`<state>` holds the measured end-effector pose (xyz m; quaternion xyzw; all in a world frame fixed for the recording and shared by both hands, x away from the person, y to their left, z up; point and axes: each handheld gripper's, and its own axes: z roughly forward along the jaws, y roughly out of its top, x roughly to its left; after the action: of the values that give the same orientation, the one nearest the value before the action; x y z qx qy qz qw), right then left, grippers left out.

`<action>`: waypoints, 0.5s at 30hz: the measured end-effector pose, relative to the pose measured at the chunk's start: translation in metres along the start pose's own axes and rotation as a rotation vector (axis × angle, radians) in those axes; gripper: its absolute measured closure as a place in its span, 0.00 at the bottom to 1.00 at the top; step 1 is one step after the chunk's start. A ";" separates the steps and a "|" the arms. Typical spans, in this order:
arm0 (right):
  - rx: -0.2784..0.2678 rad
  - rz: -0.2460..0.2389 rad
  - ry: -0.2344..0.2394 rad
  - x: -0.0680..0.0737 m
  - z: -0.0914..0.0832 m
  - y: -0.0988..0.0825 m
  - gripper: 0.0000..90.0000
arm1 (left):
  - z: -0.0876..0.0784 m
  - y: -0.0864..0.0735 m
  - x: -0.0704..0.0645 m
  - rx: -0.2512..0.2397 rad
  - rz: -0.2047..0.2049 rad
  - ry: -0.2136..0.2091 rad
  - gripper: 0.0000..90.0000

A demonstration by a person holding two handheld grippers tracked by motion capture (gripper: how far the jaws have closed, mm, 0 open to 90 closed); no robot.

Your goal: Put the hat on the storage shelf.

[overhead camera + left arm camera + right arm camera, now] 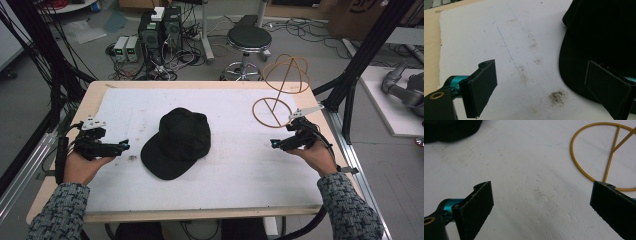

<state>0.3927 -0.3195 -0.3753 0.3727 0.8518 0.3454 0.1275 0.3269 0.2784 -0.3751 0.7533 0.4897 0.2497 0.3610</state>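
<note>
High view. A wooden tabletop [95,95] carries a white foam sheet [235,170]. A black cap [177,142] lies near the sheet's middle, brim toward the person, nearer the left side. A yellow wire stand [280,90] sits at the far right of the sheet: a flat ring base with a rod rising to a wire globe frame. The left gripper [122,146] is held in the left hand [82,165] at the sheet's left edge, pointing toward the cap, near its brim but apart from it. The right gripper [274,144] is held in the right hand [315,155] at the right, just in front of the stand's ring. Both sleeves are a speckled grey knit. On the floor beyond the tabletop: a black stool [248,40], boxed electronics [160,30], loose cables.

Left gripper view. Fingers [482,87] spread wide, released, nothing between them. The cap's brim [574,65] lies just ahead of the right-hand finger; contact can't be told. Dirty smudges [556,97] and a faint blue pen line [504,42] mark the sheet.

Right gripper view. Fingers [477,206] spread wide, released, bare sheet between them. The stand's ring shows past the right-hand finger; the cap's edge is at top left, well apart.
</note>
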 end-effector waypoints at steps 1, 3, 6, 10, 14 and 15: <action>0.000 -0.011 -0.001 0.000 0.000 0.001 0.05 | 0.000 0.000 0.000 -0.001 -0.002 -0.003 0.12; -0.002 -0.015 0.001 0.001 0.001 0.003 0.05 | 0.002 0.000 0.000 -0.001 -0.006 -0.003 0.12; -0.003 -0.015 0.008 0.003 0.001 0.004 0.06 | 0.002 0.000 0.001 -0.002 -0.012 -0.001 0.12; -0.004 -0.028 0.023 0.004 0.003 0.008 0.06 | 0.002 0.000 0.001 0.001 -0.008 -0.004 0.12; -0.009 -0.057 0.051 0.009 0.007 0.016 0.06 | 0.001 0.000 0.000 -0.001 -0.008 -0.002 0.12; -0.011 -0.061 0.066 0.011 0.009 0.020 0.06 | 0.001 -0.001 0.000 -0.002 -0.010 -0.003 0.12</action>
<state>0.4000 -0.2979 -0.3678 0.3341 0.8646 0.3583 0.1119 0.3272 0.2787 -0.3761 0.7509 0.4928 0.2472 0.3635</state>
